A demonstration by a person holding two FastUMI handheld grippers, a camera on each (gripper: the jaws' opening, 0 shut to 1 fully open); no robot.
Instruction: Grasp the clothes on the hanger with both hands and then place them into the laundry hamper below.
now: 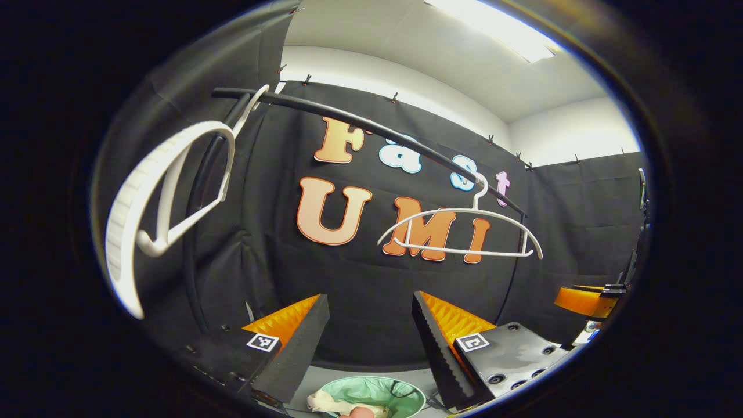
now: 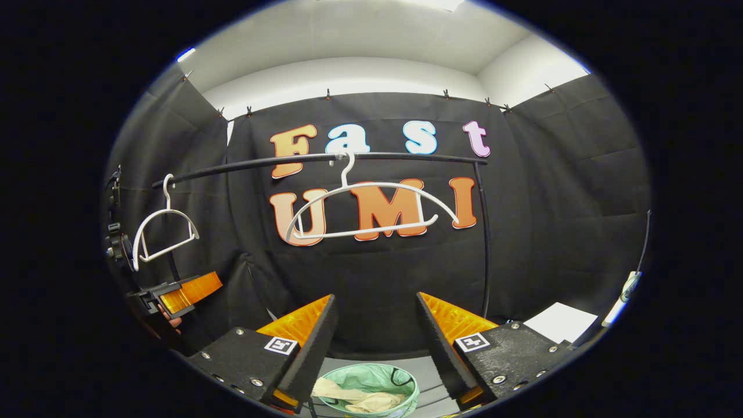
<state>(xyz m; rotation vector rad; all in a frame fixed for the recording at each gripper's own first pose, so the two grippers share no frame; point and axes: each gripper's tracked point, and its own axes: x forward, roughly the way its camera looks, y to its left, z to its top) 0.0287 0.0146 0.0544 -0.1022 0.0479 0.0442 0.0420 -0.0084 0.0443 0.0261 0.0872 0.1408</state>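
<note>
Both hangers hang bare; beige clothes lie in the hamper; left gripper and right gripper gape wide, empty; placing looks done, so only withdrawal remains.

Both the left claw and right claw gape wide, holding nothing.

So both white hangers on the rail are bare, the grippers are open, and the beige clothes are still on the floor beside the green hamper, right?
Not quite. The beige clothes lie inside the green hamper, not beside it, as the right gripper view shows. The rest holds: both white hangers on the rail are bare, and both grippers' jaws stand open.
</note>
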